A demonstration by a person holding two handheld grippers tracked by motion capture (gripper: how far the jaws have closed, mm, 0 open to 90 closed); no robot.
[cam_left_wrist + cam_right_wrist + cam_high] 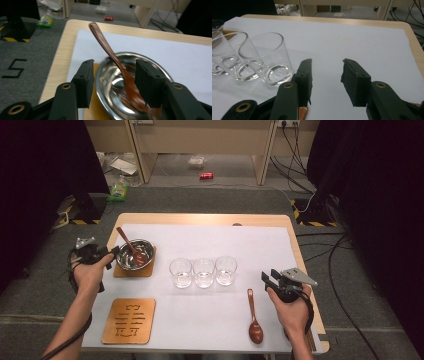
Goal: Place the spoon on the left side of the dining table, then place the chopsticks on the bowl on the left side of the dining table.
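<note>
Left gripper [112,254]: at the left edge of the surface [210,237], level with the bowl [146,243]. Fingers [85,77] wide, pressing on nothing. In the left gripper view, set astride the bowl's near rim, with the spoon [105,42] rising between them.

Bowl: steel, on a wooden mat [131,272] near the left edge, just beside the left fingertips.

Spoon: brown, head down in the bowl, handle leaning out over the far rim toward the far-left corner. Long axis slanted up and away from the left gripper, roughly along the line of its fingers. Free of either pad, as far as can be judged.

Right gripper [267,277]: near the right edge, pointed toward the far-left. Fingers [304,75] fairly wide, bare white sheet between them, nothing held.

Second spoon [253,317]: flat on the surface, just left of the right hand. Head toward the near edge, handle toward the far edge. Behind and beside the right fingertips, not ahead of them.

Glasses [203,272]: three in a row at mid-surface, between the two grippers.

Empty mat [129,321]: near-left corner, well apart from both grippers.

Judgement: bowl and its spoon nearer the left hand; second spoon nearer the right. To take the second spoon, a turn of the right fingers toward the near edge and across the handle likely needed.
</note>
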